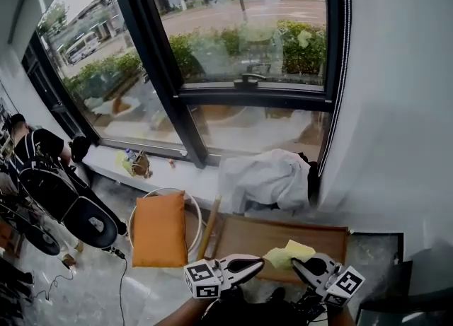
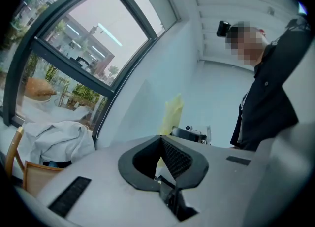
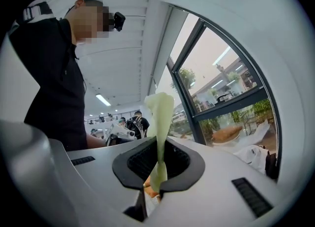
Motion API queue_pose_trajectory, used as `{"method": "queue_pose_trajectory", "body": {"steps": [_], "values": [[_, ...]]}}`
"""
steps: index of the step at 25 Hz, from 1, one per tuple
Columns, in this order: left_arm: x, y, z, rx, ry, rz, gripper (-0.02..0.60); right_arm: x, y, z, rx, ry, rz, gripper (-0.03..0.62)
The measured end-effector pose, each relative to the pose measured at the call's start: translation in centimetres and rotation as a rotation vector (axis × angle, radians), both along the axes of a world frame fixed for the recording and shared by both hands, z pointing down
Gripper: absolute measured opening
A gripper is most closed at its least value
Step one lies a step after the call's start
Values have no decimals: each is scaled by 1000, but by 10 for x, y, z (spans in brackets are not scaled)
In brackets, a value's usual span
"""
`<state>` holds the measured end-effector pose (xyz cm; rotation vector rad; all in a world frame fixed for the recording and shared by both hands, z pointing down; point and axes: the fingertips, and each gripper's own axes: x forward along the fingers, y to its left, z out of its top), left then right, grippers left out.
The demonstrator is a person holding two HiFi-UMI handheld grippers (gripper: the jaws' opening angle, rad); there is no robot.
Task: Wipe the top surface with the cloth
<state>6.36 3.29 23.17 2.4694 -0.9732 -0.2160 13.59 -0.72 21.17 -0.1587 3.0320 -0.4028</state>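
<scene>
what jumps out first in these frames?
The yellow cloth stands out first, pinched in the right tool and seen against the wooden tabletop at the bottom of the head view. The left tool beside it is shut on nothing. Behind them a big dark-framed window fills the view, with a white garment heaped at its sill and an orange cushion left of the tabletop.

You've got an orange cushion [image 1: 160, 229] lying over a white ring [image 1: 192, 208], floor left. White fabric heap [image 1: 263, 178] on the sill under the window [image 1: 241, 27]. Person [image 1: 32, 144] in black crouched far left.
</scene>
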Motion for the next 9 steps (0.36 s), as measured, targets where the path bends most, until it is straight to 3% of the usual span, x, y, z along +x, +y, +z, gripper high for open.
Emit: {"method": "queue_pose_trajectory", "body": {"steps": [3, 6, 9], "values": [[-6, 6, -14, 43, 26, -7, 9, 0, 7, -9, -33, -37, 29, 32], [-20, 12, -16, 63, -1, -14, 9, -7, 13, -30, -83, -115, 79, 32], [-33, 26, -9, 51, -44, -2, 8, -20, 26, -36, -92, -122, 126, 32]]}}
